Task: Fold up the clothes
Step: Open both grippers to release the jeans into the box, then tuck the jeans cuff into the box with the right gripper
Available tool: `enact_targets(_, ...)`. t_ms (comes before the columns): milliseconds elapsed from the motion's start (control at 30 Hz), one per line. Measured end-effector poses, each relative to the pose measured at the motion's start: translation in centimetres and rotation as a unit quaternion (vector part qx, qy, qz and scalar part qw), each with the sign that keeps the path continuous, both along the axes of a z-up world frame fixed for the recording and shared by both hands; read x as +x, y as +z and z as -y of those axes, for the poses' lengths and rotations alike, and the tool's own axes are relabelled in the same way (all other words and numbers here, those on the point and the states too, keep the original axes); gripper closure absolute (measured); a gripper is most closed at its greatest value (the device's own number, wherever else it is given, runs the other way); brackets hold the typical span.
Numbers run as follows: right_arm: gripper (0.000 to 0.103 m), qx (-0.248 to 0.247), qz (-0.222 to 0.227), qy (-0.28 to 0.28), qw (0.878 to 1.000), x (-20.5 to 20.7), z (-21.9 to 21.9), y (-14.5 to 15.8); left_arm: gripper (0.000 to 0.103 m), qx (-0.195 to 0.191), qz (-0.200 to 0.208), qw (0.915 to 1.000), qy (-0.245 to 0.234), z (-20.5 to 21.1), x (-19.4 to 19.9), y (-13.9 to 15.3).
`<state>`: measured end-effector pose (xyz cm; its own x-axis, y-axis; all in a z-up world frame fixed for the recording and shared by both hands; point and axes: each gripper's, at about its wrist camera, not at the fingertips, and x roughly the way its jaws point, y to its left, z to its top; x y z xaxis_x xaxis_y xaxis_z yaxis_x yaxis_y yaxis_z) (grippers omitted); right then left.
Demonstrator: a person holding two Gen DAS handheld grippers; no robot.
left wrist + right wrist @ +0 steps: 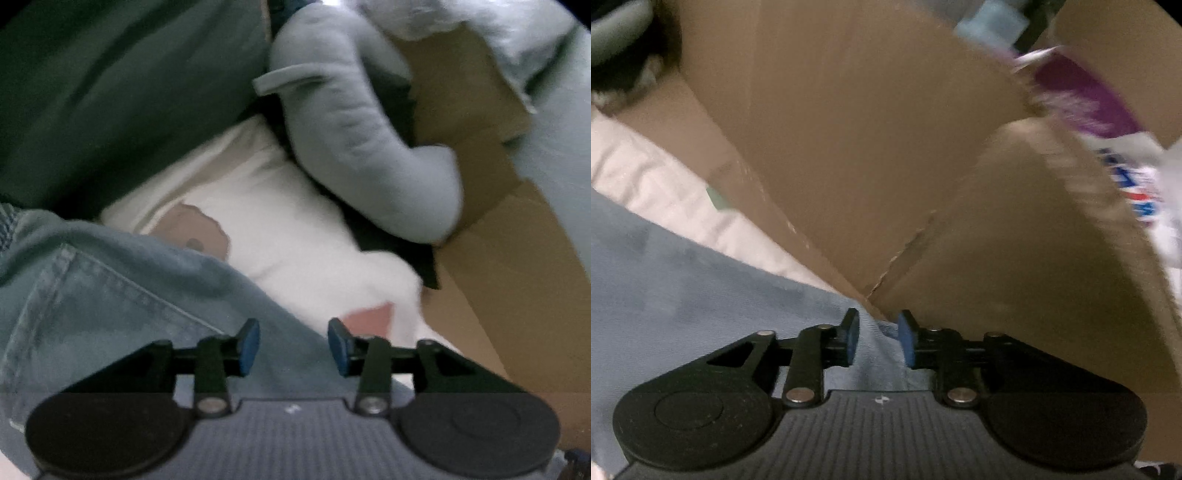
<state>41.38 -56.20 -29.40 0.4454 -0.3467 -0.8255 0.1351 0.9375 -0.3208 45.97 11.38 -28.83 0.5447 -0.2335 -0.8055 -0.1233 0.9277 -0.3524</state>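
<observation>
Light blue denim jeans (110, 295) lie in a cardboard box (498, 258), stitched seams showing at the lower left. My left gripper (293, 347) hangs just over the denim, jaws open and nothing between the blue pads (248, 347). In the right wrist view the same denim (683, 295) fills the lower left. My right gripper (878, 341) stands open at the box's inner corner. A raised fold of denim sits between its pads (905, 343), which do not press on it.
Under the jeans lie a white garment with a brown print (277, 221), a dark green one (110, 92) and a grey-blue sleeve (351, 129). The box walls (868, 129) rise close ahead of the right gripper. A purple and white package (1089, 99) shows beyond the wall.
</observation>
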Motion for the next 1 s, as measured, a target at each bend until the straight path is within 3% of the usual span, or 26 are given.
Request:
enact_targets(167,0.069,0.010,0.042,-0.031,0.999,-3.7,1.1,2.5,0.057,-0.021,0.005,0.9996,-0.019,1.3,-3.6,0.3)
enact_targets(333,0.070,0.027,0.039,-0.060,0.997,-6.4,1.1,1.7,0.057,-0.012,0.006,0.9991,-0.039,1.7,-7.2,0.5)
enact_targets(733,0.069,0.070,0.042,-0.106,0.991,-7.2,2.8,-4.7,0.053,0.000,0.000,0.9972,-0.075,0.4,-12.3,-0.6)
enact_targets(1000,0.061,0.114,0.079,-0.150,0.979,-7.9,3.9,-7.7,0.053,0.016,-0.018,0.9959,-0.087,-0.3,-13.4,-2.1)
